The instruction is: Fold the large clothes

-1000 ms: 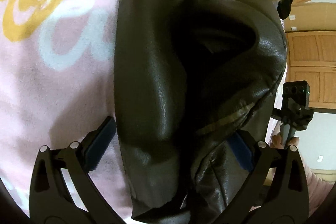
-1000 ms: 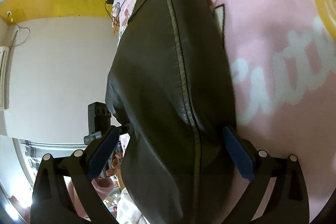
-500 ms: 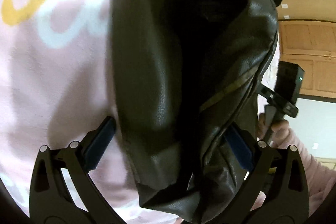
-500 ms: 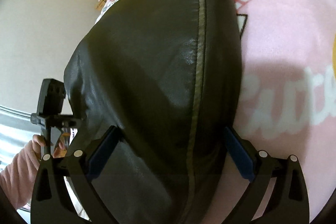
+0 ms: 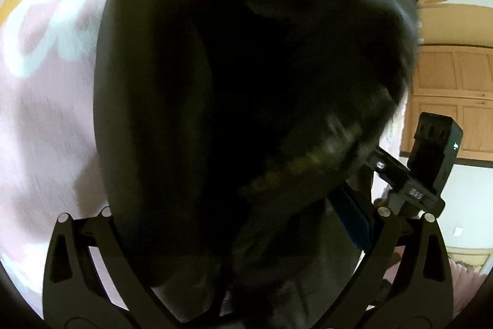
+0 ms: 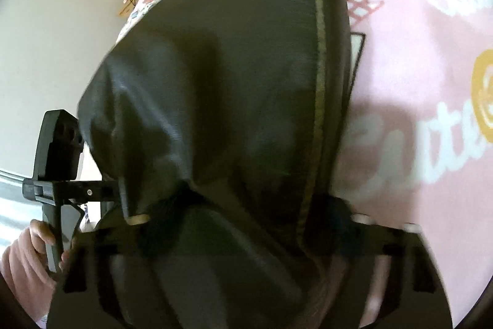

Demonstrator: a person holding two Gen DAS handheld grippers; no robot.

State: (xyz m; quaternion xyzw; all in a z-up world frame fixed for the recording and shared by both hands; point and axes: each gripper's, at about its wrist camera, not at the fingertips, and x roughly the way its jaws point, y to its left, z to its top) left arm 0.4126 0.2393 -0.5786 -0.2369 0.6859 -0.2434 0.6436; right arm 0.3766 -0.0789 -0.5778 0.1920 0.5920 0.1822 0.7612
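While lifting the dark leather jacket (image 6: 234, 100) off the pink blanket (image 6: 416, 88) to bring one half over the other, left gripper (image 5: 240, 236) and right gripper (image 6: 246, 224) spread wide around its bulk, true grip impossible to tell.

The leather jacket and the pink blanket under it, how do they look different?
The leather jacket is dark brown-black with a slight sheen; the pink blanket is pale and fuzzy. The jacket is plain apart from an olive seam stripe; the blanket carries white lettering and a yellow motif. The jacket bulges in raised folds toward both tools; the blanket lies spread beneath. Both are soft, pliable fabric goods.
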